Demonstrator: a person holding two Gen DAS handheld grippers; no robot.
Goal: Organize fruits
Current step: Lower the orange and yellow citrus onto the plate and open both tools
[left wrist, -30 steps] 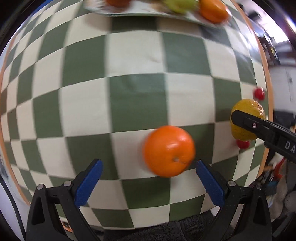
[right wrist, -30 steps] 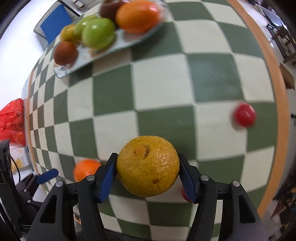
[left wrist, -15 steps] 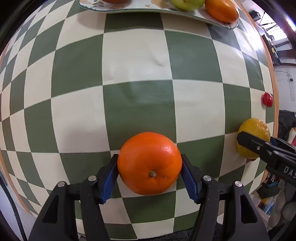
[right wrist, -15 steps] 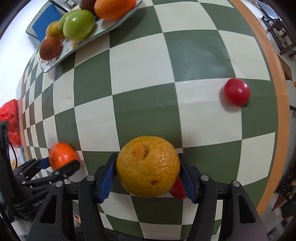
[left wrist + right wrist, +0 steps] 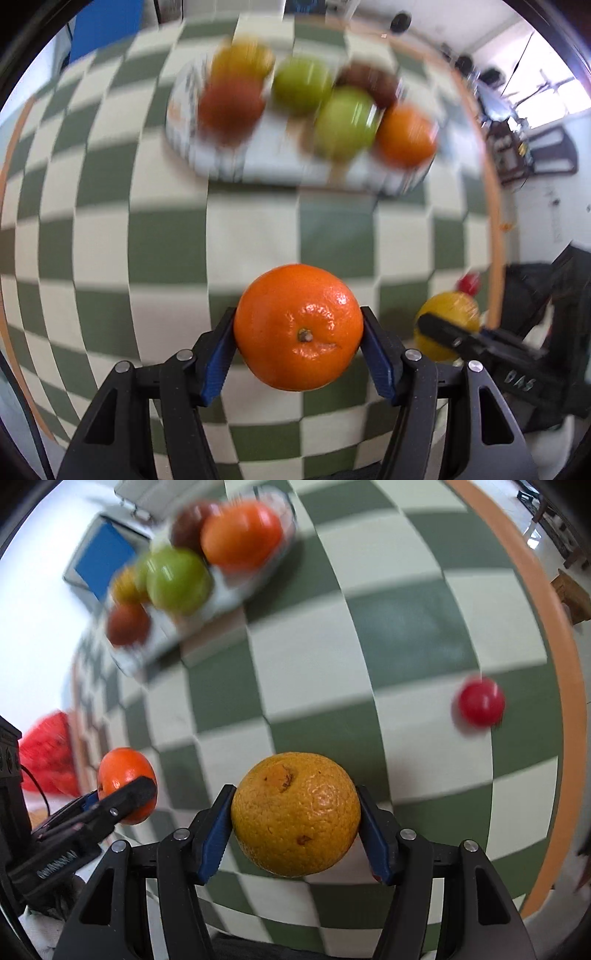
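Left gripper (image 5: pixel 298 352) clamps the bright orange (image 5: pixel 298 326), right gripper (image 5: pixel 295 832) clamps the yellowish orange (image 5: pixel 295 814), both above the checkered tablecloth (image 5: pixel 406 635). Ahead, the plate (image 5: pixel 280 166) is crowded with blurred fruit; open cloth lies between. 1 red ball (image 5: pixel 481 700) sits near the orange table edge (image 5: pixel 554 635).

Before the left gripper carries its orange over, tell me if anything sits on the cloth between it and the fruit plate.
Nothing visible does. The left gripper is shut on the orange, and only bare checkered cloth lies between it and the plate. The small red fruit sits off to the right, clear of that path.
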